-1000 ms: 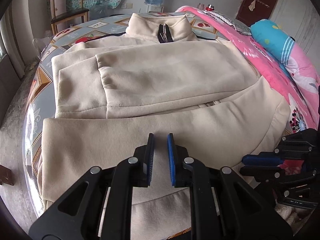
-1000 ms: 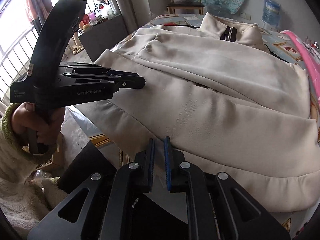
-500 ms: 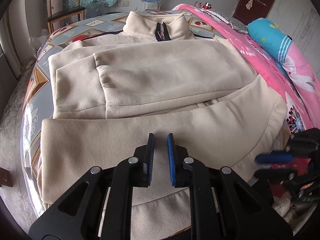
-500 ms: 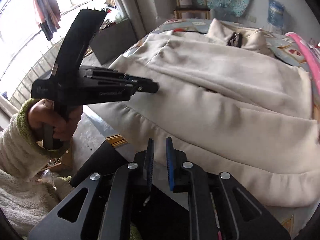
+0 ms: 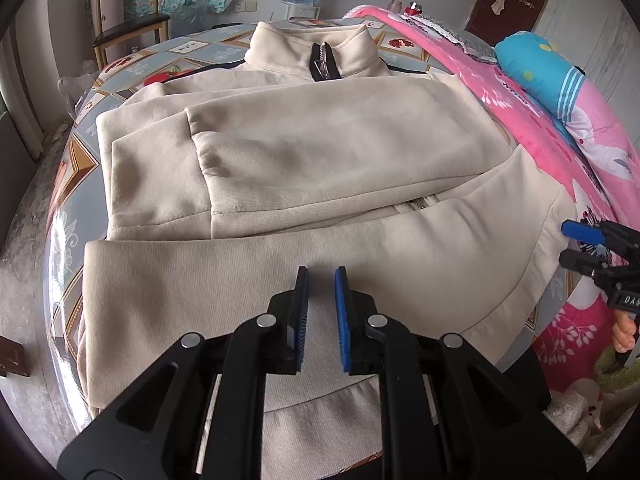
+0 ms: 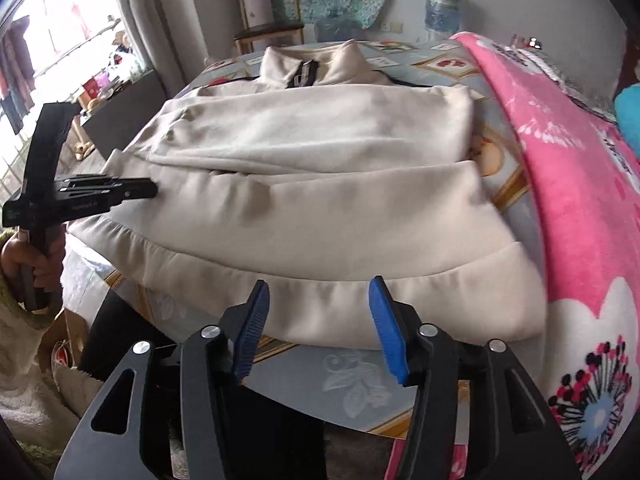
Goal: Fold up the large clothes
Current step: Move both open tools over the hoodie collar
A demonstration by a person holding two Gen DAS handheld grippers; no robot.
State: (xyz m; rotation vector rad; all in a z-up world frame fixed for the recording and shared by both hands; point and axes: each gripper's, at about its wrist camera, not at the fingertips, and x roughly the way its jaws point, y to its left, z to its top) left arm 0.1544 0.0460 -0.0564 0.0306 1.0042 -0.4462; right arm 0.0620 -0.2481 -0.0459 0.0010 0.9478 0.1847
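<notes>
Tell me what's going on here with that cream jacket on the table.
A person is folding the cream jacket on the patterned table, a gripper in each hand. Both sleeves are already folded across the front. The left gripper hovers nearly shut over the hem, holding nothing. The right gripper has just been opening, nothing between its fingers, near the hem's right corner.

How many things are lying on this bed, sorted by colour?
Cream: 1, the jacket
Pink: 1, the blanket
Blue: 1, the pillow
Total: 3
</notes>
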